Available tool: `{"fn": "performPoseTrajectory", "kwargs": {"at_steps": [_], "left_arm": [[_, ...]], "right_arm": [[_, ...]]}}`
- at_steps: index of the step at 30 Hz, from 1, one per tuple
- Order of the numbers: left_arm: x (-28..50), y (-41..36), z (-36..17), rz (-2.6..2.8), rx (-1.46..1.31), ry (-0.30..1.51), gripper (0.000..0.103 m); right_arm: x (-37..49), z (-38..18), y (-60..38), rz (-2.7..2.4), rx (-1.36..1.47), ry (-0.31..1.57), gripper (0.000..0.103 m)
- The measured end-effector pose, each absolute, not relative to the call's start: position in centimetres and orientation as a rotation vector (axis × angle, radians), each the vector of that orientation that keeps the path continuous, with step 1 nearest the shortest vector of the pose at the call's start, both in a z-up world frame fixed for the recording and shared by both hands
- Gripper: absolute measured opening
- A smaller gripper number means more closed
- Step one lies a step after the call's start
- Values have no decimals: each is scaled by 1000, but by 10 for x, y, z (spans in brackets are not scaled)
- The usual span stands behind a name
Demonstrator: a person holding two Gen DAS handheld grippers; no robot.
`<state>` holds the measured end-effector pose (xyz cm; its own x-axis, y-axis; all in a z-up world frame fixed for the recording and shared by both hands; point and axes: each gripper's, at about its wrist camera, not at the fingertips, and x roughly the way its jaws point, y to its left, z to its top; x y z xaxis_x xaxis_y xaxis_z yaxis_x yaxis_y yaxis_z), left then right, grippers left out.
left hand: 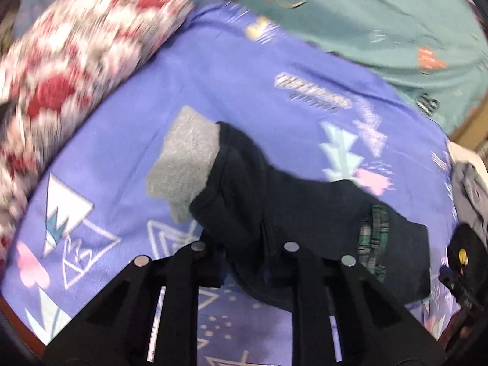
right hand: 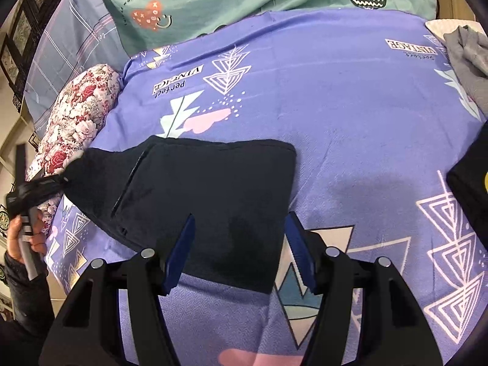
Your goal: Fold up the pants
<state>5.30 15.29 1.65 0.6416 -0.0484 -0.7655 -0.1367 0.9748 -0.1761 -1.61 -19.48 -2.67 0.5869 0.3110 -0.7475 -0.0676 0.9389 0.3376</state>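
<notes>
Dark pants (right hand: 207, 189) corner pinched in left claw (right hand: 62, 180); right claw (right hand: 239, 244) half-open, empty, above fabric.

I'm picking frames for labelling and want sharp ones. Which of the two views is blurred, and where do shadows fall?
Left wrist view: motion-smeared throughout, worst on the floral pillow; the pants have soft edges. Right wrist view: sharp, print on the sheet readable, pants crisp; a soft shadow lies on the sheet right of the pants. Both views bulge with fisheye, edges curved.
</notes>
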Motion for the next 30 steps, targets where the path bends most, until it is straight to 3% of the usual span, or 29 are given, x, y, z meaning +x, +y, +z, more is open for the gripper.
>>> {"fn": "performPoseTrajectory", "kwargs": {"at_steps": [7, 14, 15, 17, 19, 21, 28, 29, 30], "left_arm": [[33, 52, 74, -224, -47, 709, 16], [41, -49, 25, -440, 47, 828, 21], [43, -60, 14, -459, 43, 855, 34], [50, -85, -16, -504, 52, 947, 78], [48, -93, -33, -503, 37, 1004, 83], [40, -97, -30, -498, 53, 950, 88], [30, -50, 10, -468, -1, 875, 95], [30, -40, 17, -438, -13, 861, 98], [31, -29, 22, -401, -25, 849, 98]], "right_arm": [[-26, -29, -206, 214, 322, 908, 62], [-37, -27, -227, 190, 350, 897, 62], [-38, -27, -230, 189, 352, 898, 62], [-41, -27, -236, 180, 367, 899, 62], [-43, -27, -238, 190, 372, 904, 62], [-43, -26, -241, 197, 378, 908, 62], [-30, -27, -232, 298, 456, 919, 62], [-25, -28, -226, 329, 475, 925, 63], [-22, -28, -223, 344, 484, 927, 70]]}}
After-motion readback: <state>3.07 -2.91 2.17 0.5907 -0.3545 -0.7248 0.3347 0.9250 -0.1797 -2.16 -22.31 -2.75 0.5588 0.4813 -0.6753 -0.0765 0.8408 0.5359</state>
